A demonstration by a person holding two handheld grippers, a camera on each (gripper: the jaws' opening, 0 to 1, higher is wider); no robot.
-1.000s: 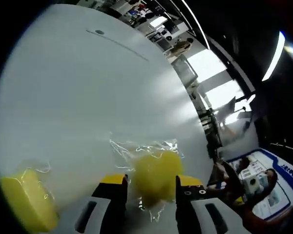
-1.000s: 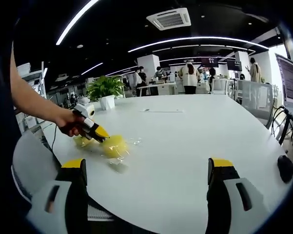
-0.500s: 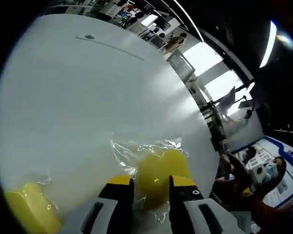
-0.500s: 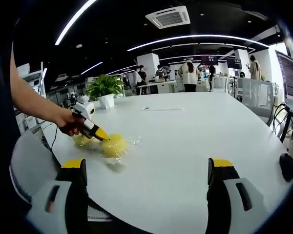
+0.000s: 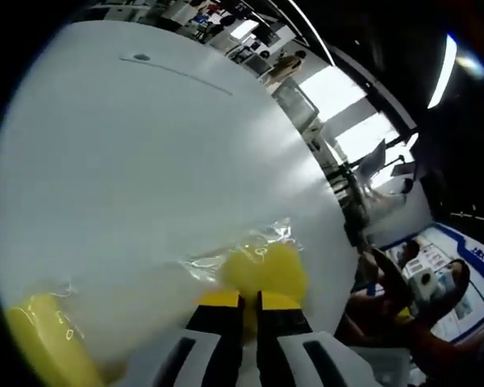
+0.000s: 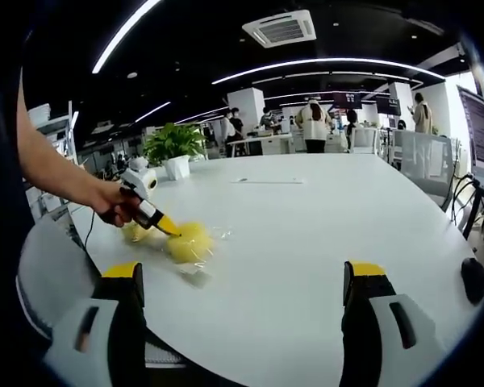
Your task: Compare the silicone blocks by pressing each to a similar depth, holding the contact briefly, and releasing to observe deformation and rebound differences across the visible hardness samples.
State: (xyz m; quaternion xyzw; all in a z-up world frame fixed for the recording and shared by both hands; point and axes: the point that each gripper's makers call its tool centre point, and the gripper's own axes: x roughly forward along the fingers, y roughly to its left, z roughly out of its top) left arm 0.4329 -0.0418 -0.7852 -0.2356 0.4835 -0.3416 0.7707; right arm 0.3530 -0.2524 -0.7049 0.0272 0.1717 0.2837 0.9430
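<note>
Left gripper (image 5: 249,302) jaws nearly pressed together, pinching the near edge of a yellow silicone block (image 5: 264,272) wrapped in clear film. The block lies straight ahead of the jaw tips, on the white table (image 5: 145,161). Second yellow block (image 5: 44,343) sits well off to the side, lower left in the left gripper view. Right gripper (image 6: 246,302) jaws spread wide, empty, well away from both blocks. Left hand (image 6: 117,205) is nearer, so the release is probably its move.

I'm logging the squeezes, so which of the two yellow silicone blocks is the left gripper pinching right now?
The yellow block in crinkled clear wrap, straight ahead of the left gripper, whose jaws are nearly shut on it. The other yellow block lies untouched off to the side.
</note>
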